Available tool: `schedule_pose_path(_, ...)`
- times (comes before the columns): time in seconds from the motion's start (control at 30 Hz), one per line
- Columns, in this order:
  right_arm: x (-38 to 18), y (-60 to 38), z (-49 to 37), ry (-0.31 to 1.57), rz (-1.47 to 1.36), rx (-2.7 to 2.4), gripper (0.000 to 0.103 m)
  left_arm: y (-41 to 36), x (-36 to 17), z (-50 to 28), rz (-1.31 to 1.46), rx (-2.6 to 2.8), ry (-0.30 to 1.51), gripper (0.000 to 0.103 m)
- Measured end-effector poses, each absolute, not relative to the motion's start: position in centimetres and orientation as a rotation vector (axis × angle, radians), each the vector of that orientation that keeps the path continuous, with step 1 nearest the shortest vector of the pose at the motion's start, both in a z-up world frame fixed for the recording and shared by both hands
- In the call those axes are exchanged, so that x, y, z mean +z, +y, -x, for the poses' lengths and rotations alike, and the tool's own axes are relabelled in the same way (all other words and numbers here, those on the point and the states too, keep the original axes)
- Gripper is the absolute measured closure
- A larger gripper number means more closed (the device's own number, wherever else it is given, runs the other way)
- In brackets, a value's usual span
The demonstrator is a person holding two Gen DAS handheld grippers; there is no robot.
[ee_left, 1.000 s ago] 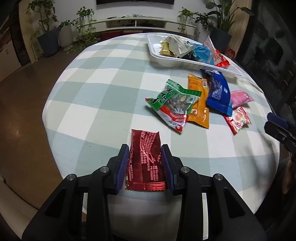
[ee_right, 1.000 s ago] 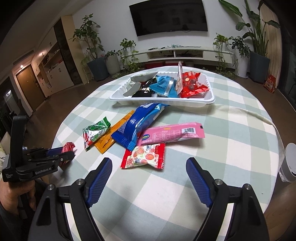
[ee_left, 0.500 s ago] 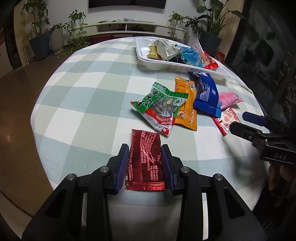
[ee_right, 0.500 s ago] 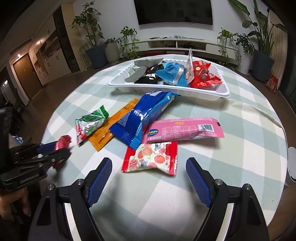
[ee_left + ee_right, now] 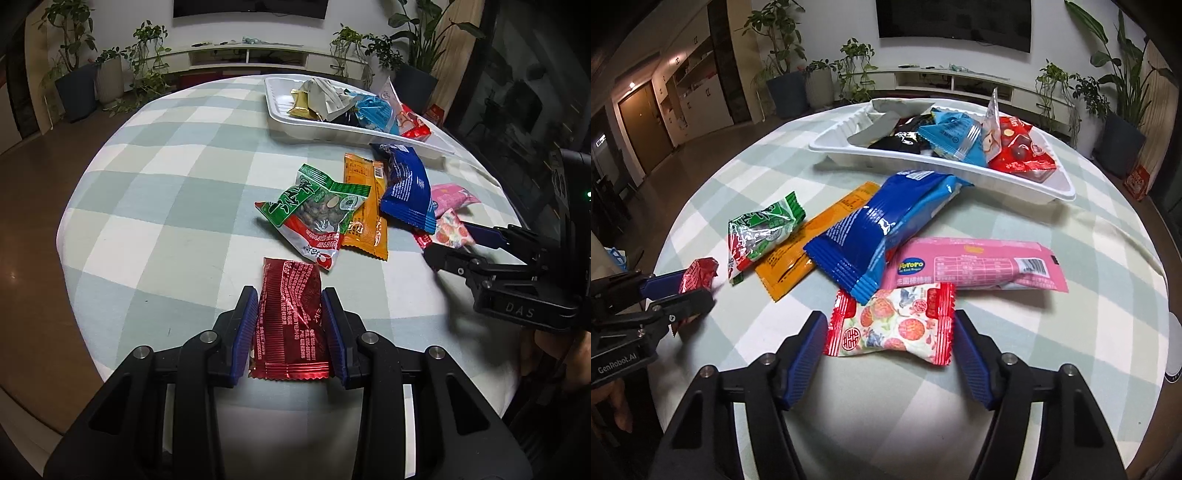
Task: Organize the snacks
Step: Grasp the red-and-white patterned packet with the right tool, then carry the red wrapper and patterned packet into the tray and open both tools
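My left gripper (image 5: 290, 334) is shut on a dark red foil snack packet (image 5: 290, 317), held just above the table; it also shows in the right wrist view (image 5: 698, 275). My right gripper (image 5: 890, 350) is open, its jaws on either side of a red-and-white fruit-print candy bag (image 5: 892, 323) that lies on the table; the bag also shows in the left wrist view (image 5: 452, 230). A white tray (image 5: 923, 162) with several snack packets stands at the far side.
Loose on the checked tablecloth (image 5: 166, 192) lie a green nut bag (image 5: 314, 210), an orange packet (image 5: 365, 214), a blue bag (image 5: 879, 229) and a pink packet (image 5: 979, 267). The round table's edge is close below both grippers. Potted plants and a TV shelf stand behind.
My right gripper has moved forward and down, and its jaws have narrowed around the fruit-print candy bag. My left gripper keeps its hold on the red packet and has lifted slightly.
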State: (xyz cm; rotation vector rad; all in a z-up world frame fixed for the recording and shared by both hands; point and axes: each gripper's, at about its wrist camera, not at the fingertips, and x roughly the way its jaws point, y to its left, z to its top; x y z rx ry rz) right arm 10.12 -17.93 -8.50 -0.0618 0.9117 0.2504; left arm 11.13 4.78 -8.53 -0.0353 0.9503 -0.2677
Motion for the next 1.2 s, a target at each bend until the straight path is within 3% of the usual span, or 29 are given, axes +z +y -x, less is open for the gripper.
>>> schedule_pose_path(0.13, -8.2, -18.7, -9.8, 0.915, 0.03, 0.25, 0.051, 4.8, -8.6, -11.1, 0.035, -0.271, 0.95, 0.07)
schedule_pose_path(0.27, -8.0, -19.1, -9.4, 0.923, -0.002, 0.269, 0.076, 4.9, -8.6, -11.1, 0.038, -0.28, 0.948, 0.069)
schedule_pose_path(0.37, -7.9, -18.7, -9.0, 0.923, 0.015, 0.281, 0.082, 4.8, -8.6, -11.1, 0.037, -0.286, 0.947, 0.069)
schedule_pose_path(0.6, -7.6, -19.6, -8.4, 0.92, -0.053, 0.282, 0.087, 4.9, -8.5, -11.1, 0.044, -0.295, 0.943, 0.072)
schedule_pose_path(1.2, -4.8, -21.3, -5.4, 0.852, -0.113, 0.278, 0.088, 5.1, -7.6, -10.4, 0.093, -0.338, 0.919, 0.075)
